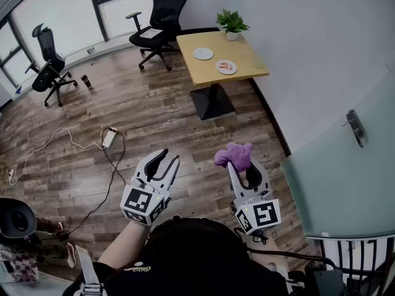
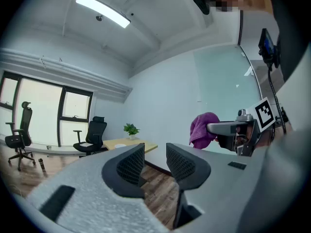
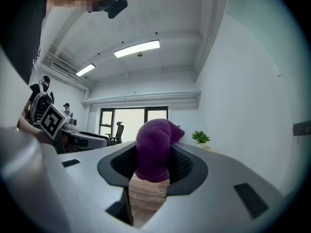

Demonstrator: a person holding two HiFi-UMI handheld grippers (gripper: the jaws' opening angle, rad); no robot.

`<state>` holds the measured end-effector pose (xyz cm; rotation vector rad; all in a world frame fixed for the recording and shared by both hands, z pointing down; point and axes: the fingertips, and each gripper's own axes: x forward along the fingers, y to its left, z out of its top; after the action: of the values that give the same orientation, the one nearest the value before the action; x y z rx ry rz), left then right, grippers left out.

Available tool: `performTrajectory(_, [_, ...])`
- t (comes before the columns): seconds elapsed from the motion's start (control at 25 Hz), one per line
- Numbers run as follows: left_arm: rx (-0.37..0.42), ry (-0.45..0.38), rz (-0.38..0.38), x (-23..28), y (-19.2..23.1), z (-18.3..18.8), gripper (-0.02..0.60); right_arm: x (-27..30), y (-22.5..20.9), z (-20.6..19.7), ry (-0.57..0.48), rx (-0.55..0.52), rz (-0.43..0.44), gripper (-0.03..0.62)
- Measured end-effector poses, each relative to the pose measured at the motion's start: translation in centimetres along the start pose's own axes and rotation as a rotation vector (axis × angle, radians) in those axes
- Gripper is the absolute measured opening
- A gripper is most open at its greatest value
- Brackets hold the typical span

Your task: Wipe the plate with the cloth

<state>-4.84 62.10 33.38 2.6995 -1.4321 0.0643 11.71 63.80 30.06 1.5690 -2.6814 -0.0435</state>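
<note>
My right gripper (image 1: pixel 245 176) is shut on a purple cloth (image 1: pixel 234 155), which bunches up above its fingertips; in the right gripper view the cloth (image 3: pixel 153 144) fills the gap between the jaws. My left gripper (image 1: pixel 166 163) is held beside it, open a little with nothing between its jaws, and through the gap only floor shows. Both are held in mid-air over the wooden floor. Far ahead, a wooden table (image 1: pixel 247 60) carries a white plate (image 1: pixel 203 53) and a second plate (image 1: pixel 226 66) with red marks on it. The left gripper view shows the cloth (image 2: pixel 201 129) to the right.
A potted plant (image 1: pixel 232 23) stands at the table's back corner. Two black office chairs (image 1: pixel 162 14) (image 1: pixel 49 60) stand by the windows. A power strip with cables (image 1: pixel 109 138) lies on the floor to the left. A frosted glass door (image 1: pixel 345 165) is on the right.
</note>
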Motion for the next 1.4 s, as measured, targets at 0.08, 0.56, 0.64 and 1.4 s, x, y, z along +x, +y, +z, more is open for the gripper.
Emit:
performTrajectory(0.08, [0.001,0.002,-0.002,0.3,-0.1,0.1,0.140,0.0,-0.3,-0.1,0.005,0.000,-0.004,0.153])
performTrajectory(0.56, [0.001,0.015,-0.001,1.8,-0.7,-0.1,0.140,0.0,-1.3,0.0,-0.015,0.041,0.043,0.153])
performTrajectory(0.64, [0.003,0.017,0.002,2.2,-1.0,0.0,0.140,-0.2,-1.9,-0.1,-0.014,0.036,0.038,0.153])
performTrajectory(1.4, [-0.026,0.011,0.058,4.4,-4.2,-0.4,0.140,-1.3,-5.1,-1.0,-0.006,0.005,0.110,0.153])
